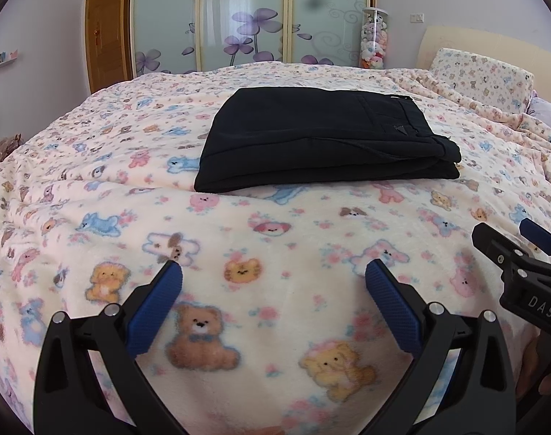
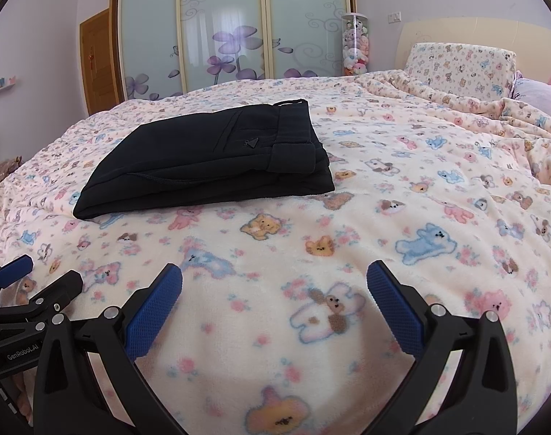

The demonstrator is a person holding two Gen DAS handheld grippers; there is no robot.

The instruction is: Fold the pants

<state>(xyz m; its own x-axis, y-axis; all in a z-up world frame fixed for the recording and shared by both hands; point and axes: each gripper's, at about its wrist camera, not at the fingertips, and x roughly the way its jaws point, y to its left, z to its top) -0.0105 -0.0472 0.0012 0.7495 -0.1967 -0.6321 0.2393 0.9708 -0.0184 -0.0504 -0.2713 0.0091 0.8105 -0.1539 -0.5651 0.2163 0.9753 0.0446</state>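
Note:
Black pants (image 1: pixel 322 137) lie folded in a flat rectangular stack on the bed, with the waistband at the right end; they also show in the right wrist view (image 2: pixel 210 159). My left gripper (image 1: pixel 273 275) is open and empty, held over the blanket well short of the pants. My right gripper (image 2: pixel 274 277) is open and empty too, near the bed's front edge, to the right of the pants. The right gripper shows at the right edge of the left wrist view (image 1: pixel 514 250), and the left gripper shows at the left edge of the right wrist view (image 2: pixel 39 279).
The bed carries a cream fleece blanket (image 1: pixel 239 239) printed with bears. A pillow (image 2: pixel 460 65) and bunched blanket lie at the far right. Sliding wardrobe doors (image 1: pixel 246 14), a clear tube of plush toys (image 1: pixel 374 38) and a wooden door (image 1: pixel 103 36) stand behind the bed.

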